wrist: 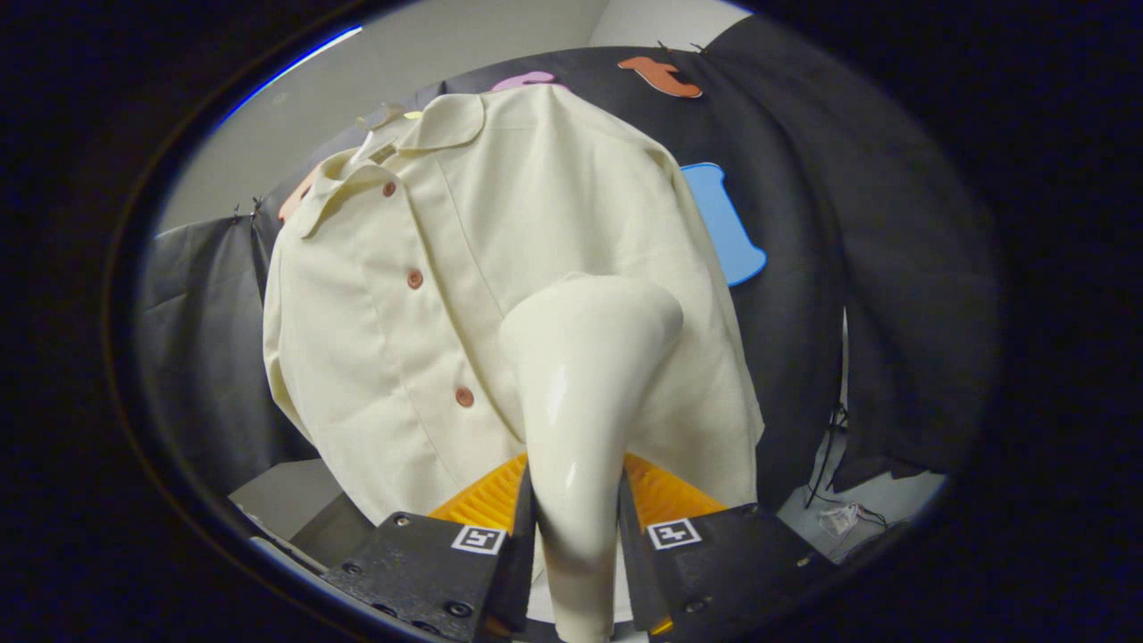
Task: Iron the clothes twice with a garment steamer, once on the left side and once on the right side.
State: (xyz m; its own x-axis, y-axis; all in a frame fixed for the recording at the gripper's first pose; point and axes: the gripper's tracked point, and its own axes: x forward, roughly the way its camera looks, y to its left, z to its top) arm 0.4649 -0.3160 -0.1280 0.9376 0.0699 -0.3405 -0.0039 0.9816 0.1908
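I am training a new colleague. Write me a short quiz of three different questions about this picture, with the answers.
1. True or false: the gripper has its jaws closed on the glossy cream plastic steamer handle.
2. Which side of the row of brown round buttons does the steamer head cover on the cream button-front shirt? A) left in the view B) right in the view
3. Fill in: the shirt hangs in front of a ____ cloth wall.

Key: 1 true; 2 B; 3 black
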